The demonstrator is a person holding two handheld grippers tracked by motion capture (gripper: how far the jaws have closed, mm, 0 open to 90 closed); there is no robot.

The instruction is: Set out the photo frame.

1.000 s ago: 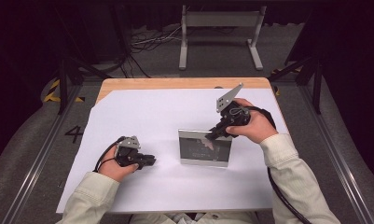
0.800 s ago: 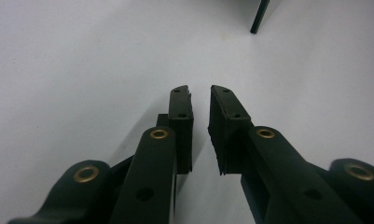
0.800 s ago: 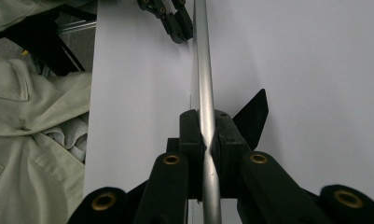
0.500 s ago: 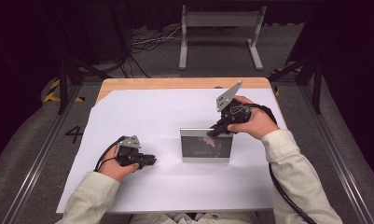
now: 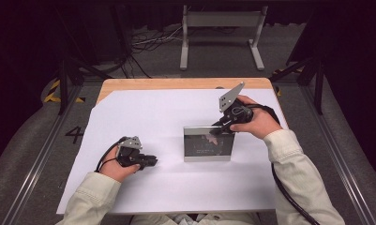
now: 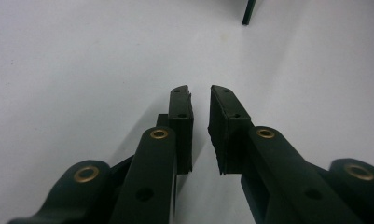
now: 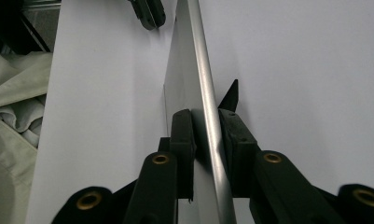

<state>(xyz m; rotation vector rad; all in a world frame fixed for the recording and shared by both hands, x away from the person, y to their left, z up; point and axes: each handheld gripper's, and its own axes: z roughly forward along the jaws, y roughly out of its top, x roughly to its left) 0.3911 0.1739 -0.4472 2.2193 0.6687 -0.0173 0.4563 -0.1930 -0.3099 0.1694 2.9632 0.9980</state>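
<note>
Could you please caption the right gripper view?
Right gripper straddling the top edge of an upright silver frame.

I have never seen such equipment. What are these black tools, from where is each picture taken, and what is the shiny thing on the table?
A person sits at a table covered with a white sheet and holds a hand-operated two-jaw gripper in each hand. The high view looks down from above. The other two pictures come from cameras riding on each gripper, looking along its black jaws. The left gripper rests low over the bare sheet with nothing between its jaws, which stand slightly apart. The right gripper has its jaws around the top edge of a standing picture frame with a silver border; they have just been opening, and whether the pads press on it I cannot tell.
</note>
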